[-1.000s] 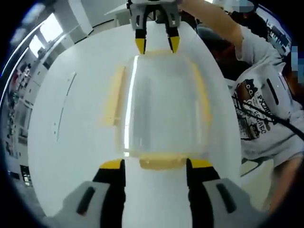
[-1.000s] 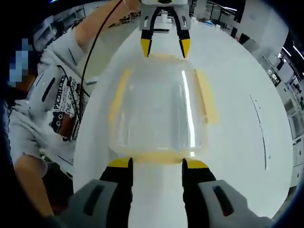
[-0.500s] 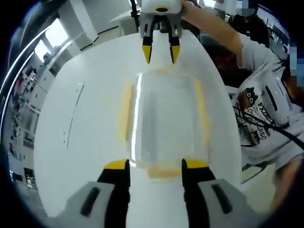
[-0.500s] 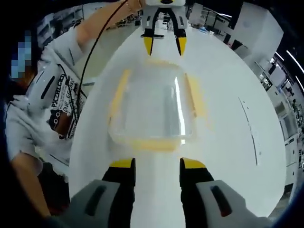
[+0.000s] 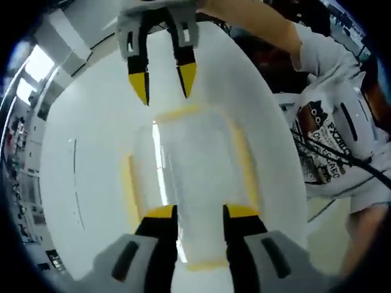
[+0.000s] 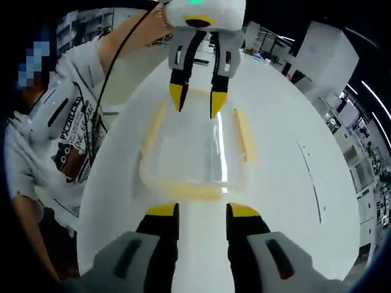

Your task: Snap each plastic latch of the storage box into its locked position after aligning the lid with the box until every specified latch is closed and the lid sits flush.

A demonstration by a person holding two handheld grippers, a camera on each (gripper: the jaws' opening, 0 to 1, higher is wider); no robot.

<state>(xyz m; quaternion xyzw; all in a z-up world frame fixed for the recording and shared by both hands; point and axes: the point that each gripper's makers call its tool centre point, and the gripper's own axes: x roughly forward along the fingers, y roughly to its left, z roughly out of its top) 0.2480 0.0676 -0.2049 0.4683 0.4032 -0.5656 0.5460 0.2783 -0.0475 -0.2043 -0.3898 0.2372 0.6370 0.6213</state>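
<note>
Clear storage box (image 5: 186, 168) with yellow trim lies flat on the white worktop (image 5: 79, 152), lid on. In the right gripper view the same box (image 6: 192, 155) sits in mid frame on the worktop (image 6: 281, 201).

Latches: yellow side latches (image 6: 244, 134) run along both long edges. In the right gripper view they look splayed slightly outward from the box walls; whether they are snapped down cannot be told. The near end latch (image 6: 195, 191) shows as a yellow strip along the box's edge closest to the right claw.

Left claw (image 5: 195, 212): jaws parted, nothing between them, tips lying over the near end of the lid in the left gripper view. Contact with the lid cannot be told. In the right gripper view the left claw (image 6: 194, 101) comes in from the top, tips pointing down at the far end of the box.

Right claw (image 6: 200, 210): jaws apart, empty, tips just short of the near end latch, over bare worktop. In the left gripper view it (image 5: 164, 82) hangs over the box's far end, yellow tips apart.

A person in a grey printed shirt (image 5: 333, 140) stands at the worktop's edge.
</note>
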